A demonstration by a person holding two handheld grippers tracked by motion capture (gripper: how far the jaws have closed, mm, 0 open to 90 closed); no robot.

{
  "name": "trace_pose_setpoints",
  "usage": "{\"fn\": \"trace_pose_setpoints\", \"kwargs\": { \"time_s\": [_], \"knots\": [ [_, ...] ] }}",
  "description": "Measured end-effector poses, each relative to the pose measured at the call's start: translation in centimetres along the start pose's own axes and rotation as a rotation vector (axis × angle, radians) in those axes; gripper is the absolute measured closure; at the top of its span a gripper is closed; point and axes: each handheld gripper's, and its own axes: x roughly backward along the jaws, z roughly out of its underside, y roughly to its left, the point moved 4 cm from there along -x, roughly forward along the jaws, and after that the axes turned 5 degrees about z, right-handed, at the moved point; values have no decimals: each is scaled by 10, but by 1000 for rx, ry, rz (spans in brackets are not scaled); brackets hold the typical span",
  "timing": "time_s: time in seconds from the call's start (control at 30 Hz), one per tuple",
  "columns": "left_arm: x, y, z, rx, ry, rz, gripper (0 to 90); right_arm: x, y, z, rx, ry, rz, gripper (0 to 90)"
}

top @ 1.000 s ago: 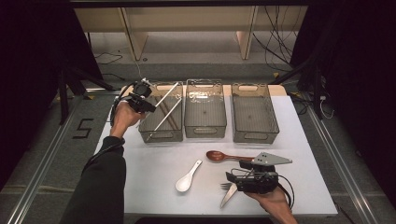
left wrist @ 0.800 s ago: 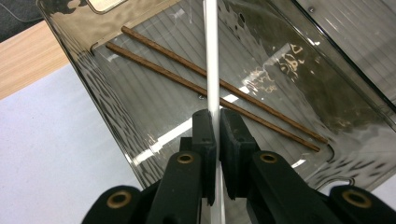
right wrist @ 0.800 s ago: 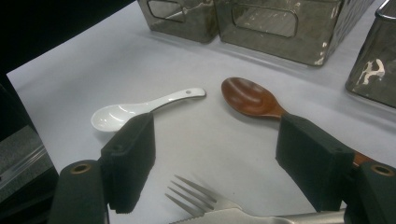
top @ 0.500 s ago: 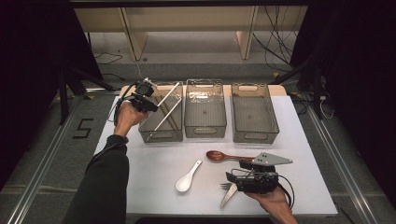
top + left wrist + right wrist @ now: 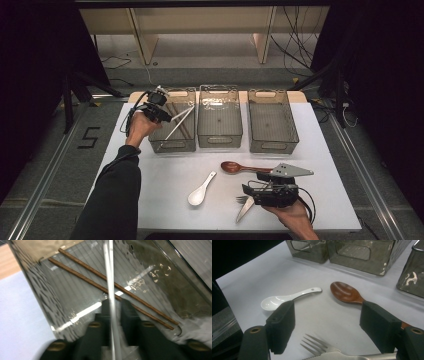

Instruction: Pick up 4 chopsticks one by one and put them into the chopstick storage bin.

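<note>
Over the leftmost of three clear plastic bins [image 5: 172,145] at the far side of the white table [image 5: 160,175], the left gripper [image 5: 167,116] has its jaws just opened a little, with a slim silver metal chopstick [image 5: 110,290] between them; whether the pads press on it I cannot tell; the chopstick slants down into that bin, above two thin brown wooden chopsticks [image 5: 112,287] lying on its floor; near the table's front edge the right gripper [image 5: 327,322] rests with its jaws wide apart and nothing held; a silver metal fork [image 5: 324,350] lies between them, its tines pointing away; beyond lie a white ceramic soup spoon [image 5: 287,298] and a dark brown wooden spoon [image 5: 347,293], apart from each other.
</note>
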Motion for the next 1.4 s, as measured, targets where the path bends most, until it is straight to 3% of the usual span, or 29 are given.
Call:
{"fn": "trace_pose_setpoints", "kwargs": {
  "time_s": [0.07, 0.23, 0.33, 0.53, 0.77, 0.9, 1.4],
  "knots": [
    [0, -1, -1, 12, 10, -1, 569, 0, 0, 0, -1, 1, 0, 292],
    [8, -4, -3, 22, 6, 9, 416, 0, 0, 0, -2, 2, 1, 292],
    [16, -7, -4, 44, -28, 34, 351, 0, 0, 0, -2, 3, 2, 292],
    [37, -18, -1, 30, -74, 61, 267, -1, 0, 1, -3, 5, 2, 292],
    [55, -34, 8, 10, -104, 81, 215, 0, 0, 0, -2, 3, 4, 292],
    [62, -44, 18, 20, -133, 103, 201, 0, 0, 0, -2, 1, 6, 292],
    [78, -81, 59, 11, -219, 168, 179, 2, -2, 0, -4, -4, 13, 292]
  ]
}}
